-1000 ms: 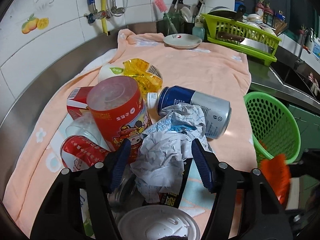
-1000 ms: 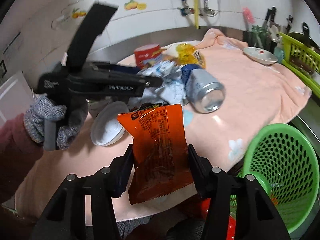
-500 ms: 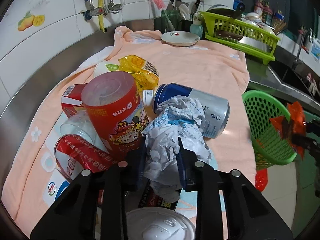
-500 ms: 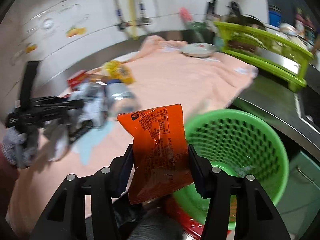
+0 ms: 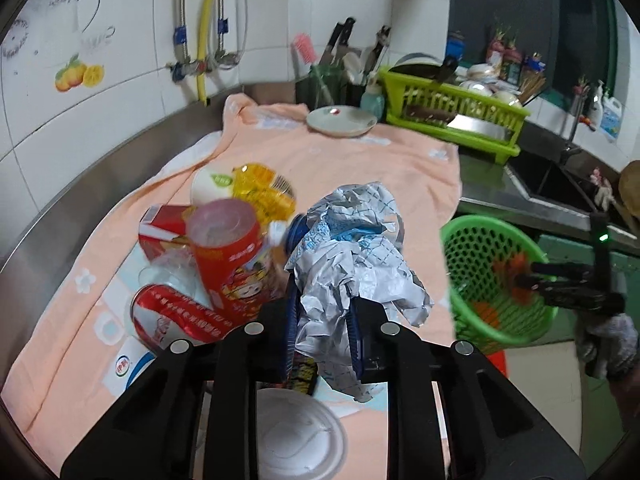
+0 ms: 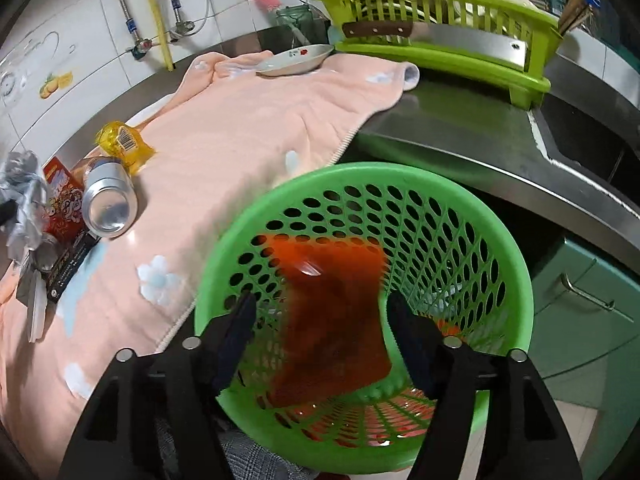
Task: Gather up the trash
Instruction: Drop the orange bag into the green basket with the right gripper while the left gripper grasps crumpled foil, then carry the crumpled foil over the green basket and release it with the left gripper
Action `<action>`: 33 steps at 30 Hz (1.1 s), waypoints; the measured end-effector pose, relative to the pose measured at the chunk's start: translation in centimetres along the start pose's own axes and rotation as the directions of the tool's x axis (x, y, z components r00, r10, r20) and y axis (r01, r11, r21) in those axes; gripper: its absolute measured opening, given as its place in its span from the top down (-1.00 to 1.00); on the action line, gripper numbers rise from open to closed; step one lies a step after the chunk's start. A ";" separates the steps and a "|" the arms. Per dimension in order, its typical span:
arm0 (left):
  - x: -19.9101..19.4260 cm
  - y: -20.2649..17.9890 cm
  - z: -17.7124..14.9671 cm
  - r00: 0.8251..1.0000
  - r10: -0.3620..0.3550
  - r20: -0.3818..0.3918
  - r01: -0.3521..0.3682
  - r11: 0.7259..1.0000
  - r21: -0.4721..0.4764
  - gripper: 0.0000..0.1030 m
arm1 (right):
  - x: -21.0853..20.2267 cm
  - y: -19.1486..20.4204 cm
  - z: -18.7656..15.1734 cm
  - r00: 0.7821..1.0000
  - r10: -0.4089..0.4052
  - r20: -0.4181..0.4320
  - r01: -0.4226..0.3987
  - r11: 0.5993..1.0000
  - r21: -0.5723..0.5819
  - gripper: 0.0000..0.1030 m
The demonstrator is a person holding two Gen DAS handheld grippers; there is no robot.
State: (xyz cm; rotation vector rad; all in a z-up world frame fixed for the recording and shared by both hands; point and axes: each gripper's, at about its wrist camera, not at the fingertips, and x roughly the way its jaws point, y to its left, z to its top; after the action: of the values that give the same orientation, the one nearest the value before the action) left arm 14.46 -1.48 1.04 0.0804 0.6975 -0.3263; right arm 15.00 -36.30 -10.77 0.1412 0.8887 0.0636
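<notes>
Our left gripper (image 5: 323, 322) is pinched nearly closed, fingers pointing forward and slightly down. Our right gripper (image 6: 320, 326) has its fingers spread wide and angled downward; in the left wrist view its gloved hand (image 5: 610, 340) sits far right.

Crumpled white paper (image 5: 352, 264): wadded, raised above the peach towel (image 5: 360, 168). Orange wrapper (image 6: 332, 320): blurred, inside the green basket (image 6: 516, 280) beside the towel.
</notes>
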 end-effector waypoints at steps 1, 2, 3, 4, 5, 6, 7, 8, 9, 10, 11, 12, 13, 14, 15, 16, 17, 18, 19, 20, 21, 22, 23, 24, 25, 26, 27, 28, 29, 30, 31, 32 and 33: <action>-0.2 -0.4 0.2 1.000 -0.018 0.003 0.018 1.000 0.001 0.59 | 0.0 -0.1 0.0 1.000 0.000 0.000 0.000 1.000 0.007 -0.38; -0.3 -1.1 0.4 1.000 -0.025 0.007 0.025 1.000 0.009 0.59 | 0.0 -0.3 -0.1 1.000 0.010 0.000 -0.010 1.000 0.013 -0.41; -0.3 -1.5 0.6 0.999 -0.031 0.008 0.031 0.999 0.014 0.59 | -0.2 -0.4 -0.1 1.000 0.003 0.006 -0.003 1.000 0.015 -0.44; -0.3 -2.2 0.8 0.999 -0.046 0.009 0.046 0.999 0.020 0.59 | -0.2 -0.5 -0.1 1.000 -0.004 0.010 0.004 1.000 0.013 -0.44; -0.3 -2.9 1.0 0.998 -0.064 0.010 0.064 0.998 0.027 0.59 | -0.4 -0.6 0.0 1.000 -0.005 0.015 0.004 1.000 0.011 -0.44; -0.2 -3.5 1.2 0.997 -0.075 0.009 0.074 0.997 0.033 0.59 | -0.8 -0.7 0.0 1.000 -0.009 0.024 0.008 1.000 0.014 -0.45; 0.1 -4.4 1.4 0.997 -0.083 0.007 0.083 0.996 0.043 0.59 | -1.2 -0.9 0.1 0.999 -0.009 0.035 0.008 1.000 0.017 -0.48; 0.3 -5.3 1.7 0.995 -0.097 0.005 0.096 0.994 0.054 0.59 | -1.4 -1.0 0.2 0.999 -0.007 0.041 0.006 1.000 0.018 -0.49; 0.6 -5.9 1.9 0.994 -0.110 0.002 0.109 0.992 0.061 0.59 | -2.0 -1.2 0.2 0.998 -0.008 0.056 0.007 1.000 0.021 -0.50; 1.0 -6.7 2.0 0.993 -0.119 -0.002 0.119 0.990 0.070 0.59 | -2.6 -1.4 0.2 0.997 -0.012 0.071 0.010 1.000 0.024 -0.52; 1.6 -7.8 2.3 0.991 -0.131 -0.010 0.131 0.988 0.081 0.59 | -3.1 -1.6 0.2 0.997 -0.011 0.082 0.009 1.000 0.026 -0.53; 2.1 -8.5 2.3 0.990 -0.140 -0.017 0.141 0.986 0.087 0.59 | -3.6 -1.8 0.2 0.996 -0.009 0.091 0.007 1.000 0.028 -0.57; 2.7 -9.4 2.5 0.988 -0.151 -0.028 0.153 0.984 0.096 0.59 | -4.0 -2.0 0.2 0.995 -0.012 0.099 0.009 0.999 0.033 -0.60; 3.2 -10.0 2.5 0.987 -0.154 -0.036 0.157 0.982 0.102 0.59 | -4.7 -2.3 0.1 0.994 -0.019 0.110 0.015 0.999 0.039 -0.60; 4.2 -11.0 2.6 0.985 -0.165 -0.053 0.170 0.979 0.108 0.59 | -5.1 -2.6 0.0 0.993 -0.025 0.116 0.020 0.999 0.041 -0.60; 4.8 -11.7 2.7 0.983 -0.175 -0.064 0.181 0.977 0.110 0.59 | -5.6 -2.9 -0.1 0.992 -0.028 0.125 0.023 0.999 0.046 -0.63; 5.5 -12.5 2.7 0.980 -0.182 -0.076 0.190 0.975 0.112 0.59 | -6.1 -3.3 -0.2 0.991 -0.032 0.131 0.025 0.998 0.051 -0.64; 6.1 -13.0 2.8 0.978 -0.189 -0.086 0.198 0.974 0.113 0.59 | -6.4 -3.6 -0.3 0.990 -0.040 0.136 0.032 0.998 0.057 -0.67; 6.7 -13.7 2.8 0.976 -0.197 -0.095 0.207 0.972 0.113 0.59 | -6.9 -4.0 -0.4 0.988 -0.054 0.143 0.045 0.997 0.065 -0.70; 7.6 -14.4 2.8 0.974 -0.201 -0.106 0.212 0.971 0.112 0.59 | -7.3 -4.3 -0.5 0.987 -0.064 0.150 0.055 0.996 0.067 -0.70; 8.3 -15.0 2.8 0.971 -0.208 -0.120 0.222 0.969 0.110 0.59 | -7.7 -4.6 -0.6 0.985 -0.072 0.155 0.062 0.996 0.069 -0.70; 9.0 -15.6 2.8 0.968 -0.213 -0.132 0.228 0.967 0.112 0.59 | -8.0 -4.8 -0.7 0.985 -0.075 0.158 0.064 0.995 0.071 -0.70; 9.7 -16.3 2.8 0.969 -0.203 -0.141 0.220 0.969 0.115 0.59 | -8.3 -5.1 -0.8 0.984 -0.071 0.161 0.060 0.996 0.071 -0.70; 10.2 -16.9 2.8 0.968 -0.201 -0.149 0.219 0.969 0.117 0.59 | -8.6 -5.2 -1.0 0.984 -0.070 0.164 0.059 0.996 0.071 -0.70; 10.8 -17.5 2.7 0.965 -0.209 -0.160 0.229 0.966 0.119 0.58 | -8.9 -5.3 -1.1 0.982 -0.076 0.170 0.065 0.995 0.071 -0.70; 11.4 -18.2 2.7 0.963 -0.210 -0.170 0.232 0.965 0.122 0.58 | -9.2 -5.4 -1.2 0.982 -0.075 0.173 0.065 0.996 0.066 -0.70; 11.7 -18.6 2.7 0.962 -0.210 -0.175 0.233 0.965 0.122 0.57 | -9.3 -5.5 -1.3 0.982 -0.077 0.175 0.067 0.996 0.062 -0.70; 12.1 -19.2 2.7 0.958 -0.219 -0.182 0.243 0.962 0.121 0.51 | -9.6 -5.5 -1.3 0.980 -0.088 0.180 0.078 0.995 0.060 -0.70; 12.4 -19.7 2.7 0.955 -0.228 -0.190 0.253 0.960 0.118 0.50 | -9.7 -5.5 -1.4 0.979 -0.090 0.183 0.081 0.995 0.054 -0.70; 12.7 -20.0 2.7 0.954 -0.228 -0.193 0.253 0.960 0.119 0.50 | -9.8 -5.6 -1.4 0.978 -0.093 0.186 0.085 0.995 0.052 -0.70; 12.9 -20.4 2.6 0.953 -0.231 -0.197 0.258 0.959 0.122 0.47 | -10.0 -5.7 -1.4 0.976 -0.101 0.192 0.092 0.994 0.055 -0.70; 13.3 -20.8 2.6 0.950 -0.237 -0.202 0.264 0.957 0.121 0.45 | -10.1 -5.8 -1.4 0.976 -0.100 0.196 0.090 0.994 0.058 -0.70; 13.5 -20.9 2.5 0.950 -0.236 -0.204 0.263 0.957 0.118 0.42 | -10.2 -6.0 -1.4 0.975 -0.098 0.198 0.087 0.994 0.062 -0.70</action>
State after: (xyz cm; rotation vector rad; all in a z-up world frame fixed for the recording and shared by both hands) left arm 18.97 -25.32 -4.93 0.1625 0.8737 -0.6195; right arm 7.47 -43.24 -4.69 0.1529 0.6942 -0.0604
